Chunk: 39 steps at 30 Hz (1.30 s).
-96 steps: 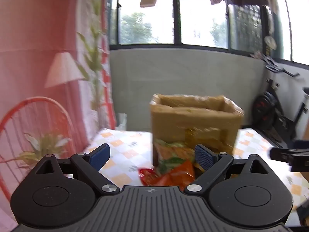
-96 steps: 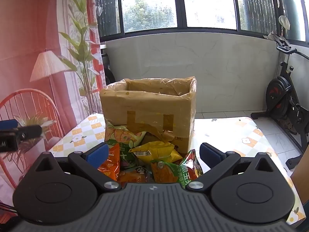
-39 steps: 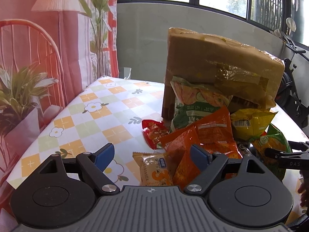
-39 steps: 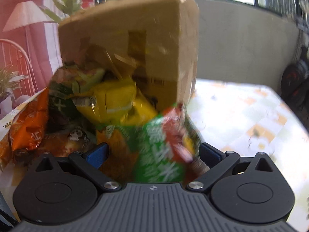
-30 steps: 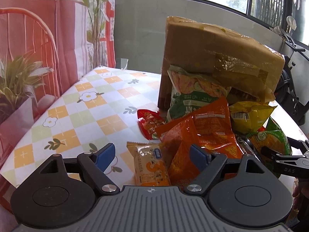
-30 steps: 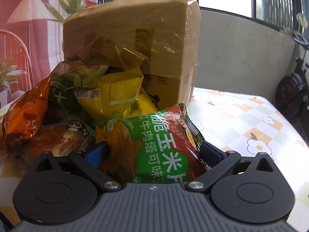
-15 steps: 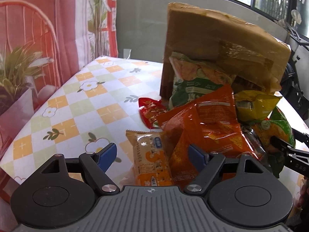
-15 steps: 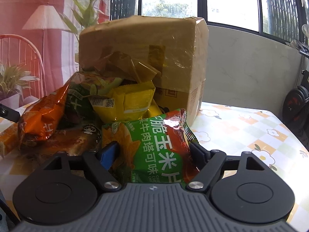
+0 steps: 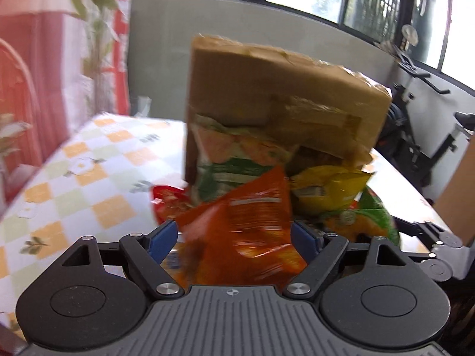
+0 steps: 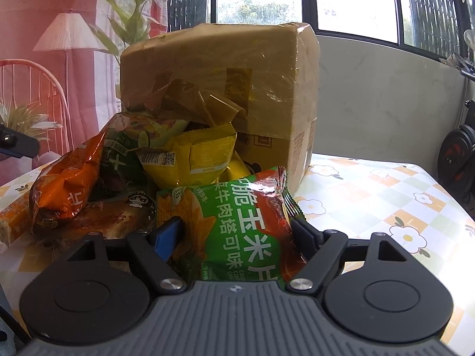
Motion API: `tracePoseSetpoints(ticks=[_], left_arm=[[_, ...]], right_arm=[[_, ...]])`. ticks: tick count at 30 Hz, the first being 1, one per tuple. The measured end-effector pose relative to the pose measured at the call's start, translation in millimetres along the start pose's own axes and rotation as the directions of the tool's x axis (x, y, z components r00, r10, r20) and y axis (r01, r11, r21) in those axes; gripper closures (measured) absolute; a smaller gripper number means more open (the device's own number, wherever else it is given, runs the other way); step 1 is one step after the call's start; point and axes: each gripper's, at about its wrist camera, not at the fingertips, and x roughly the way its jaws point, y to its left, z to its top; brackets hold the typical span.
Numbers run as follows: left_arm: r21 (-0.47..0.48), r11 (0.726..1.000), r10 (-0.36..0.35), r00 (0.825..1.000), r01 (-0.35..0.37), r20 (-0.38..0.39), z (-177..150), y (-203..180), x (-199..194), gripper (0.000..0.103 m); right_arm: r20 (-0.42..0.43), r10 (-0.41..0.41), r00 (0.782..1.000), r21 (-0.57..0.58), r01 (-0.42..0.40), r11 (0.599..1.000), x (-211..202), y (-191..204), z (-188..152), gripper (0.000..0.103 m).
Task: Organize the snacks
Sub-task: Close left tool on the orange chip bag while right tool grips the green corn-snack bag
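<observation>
A pile of snack bags lies on the checked table in front of a tall cardboard box [image 9: 285, 103], which also shows in the right wrist view [image 10: 219, 89]. My left gripper [image 9: 234, 238] has its blue pads closed in on an orange chip bag [image 9: 246, 228]. My right gripper [image 10: 234, 234] is shut on a green and red corn chip bag [image 10: 237, 231]. A yellow bag [image 10: 199, 157], a green bag with cucumber print [image 9: 234, 160], another orange bag [image 10: 65, 184] and a small red packet [image 9: 166, 201] lie in the pile.
The checked tablecloth [image 10: 386, 201] spreads to the right of the box. An orange biscuit pack [image 10: 12, 219] lies at the pile's left edge. An exercise bike [image 9: 421, 136] stands beyond the table. A red wire chair [image 10: 32, 95] and plants stand on the left.
Both grippers have narrowed: the right one onto the green and red bag, the left one onto the orange bag. The left view has tilted up and moved closer to the pile.
</observation>
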Motion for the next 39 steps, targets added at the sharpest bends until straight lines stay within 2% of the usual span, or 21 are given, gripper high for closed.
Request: tracePoseSetpoints(ticks=[3, 8, 10, 21, 22, 23, 27, 30, 34, 39], left_arm=[[-0.042, 0.999, -0.030, 0.999, 0.028, -0.045, 4, -2, 20, 0.012], [-0.074, 0.997, -0.004, 0.996, -0.003, -0.090, 9, -12, 38, 0.010], [-0.049, 0.999, 0.008, 0.993, -0.013, -0.121, 7, -16, 47, 0.006], [0.014, 0.998, 0.064, 0.984, -0.062, -0.166, -3, -22, 56, 0.007], [0.022, 0.998, 0.068, 0.985, -0.065, -0.160, -4, -22, 56, 0.010], [0.030, 0.998, 0.062, 0.987, -0.058, -0.146, -5, -22, 53, 0.020], [0.031, 0.998, 0.053, 0.991, -0.050, -0.120, -4, -21, 44, 0.028], [0.011, 0.999, 0.046, 0.995, -0.045, -0.092, -3, -19, 33, 0.029], [0.034, 0.999, 0.039, 0.999, -0.038, -0.020, 1, -25, 17, 0.029], [0.066, 0.997, 0.027, 1.000, -0.028, 0.010, 3, -31, 3, 0.029]], right_arm=[[-0.002, 0.001, 1.000, 0.004, -0.001, 1.000, 0, 0, 0, 0.023], [-0.003, 0.004, 1.000, 0.011, -0.004, 1.000, 1, -1, 0, 0.023], [-0.006, 0.005, 1.000, 0.014, -0.005, 1.000, 1, -1, 0, 0.022], [-0.007, 0.012, 1.000, 0.029, -0.011, 1.000, 1, -3, 0, 0.022], [-0.007, 0.012, 1.000, 0.031, -0.012, 0.999, 1, -4, 0, 0.022], [-0.007, 0.013, 1.000, 0.033, -0.013, 0.999, 1, -4, 0, 0.022], [-0.003, 0.018, 1.000, 0.042, -0.018, 0.999, 0, -5, 0, 0.022], [0.011, 0.025, 1.000, 0.052, -0.026, 0.998, -3, -6, 0, 0.023], [0.022, 0.023, 0.999, 0.051, -0.024, 0.998, -9, -4, 1, 0.024], [0.034, 0.001, 0.999, 0.069, -0.003, 0.998, -21, -4, 8, 0.024]])
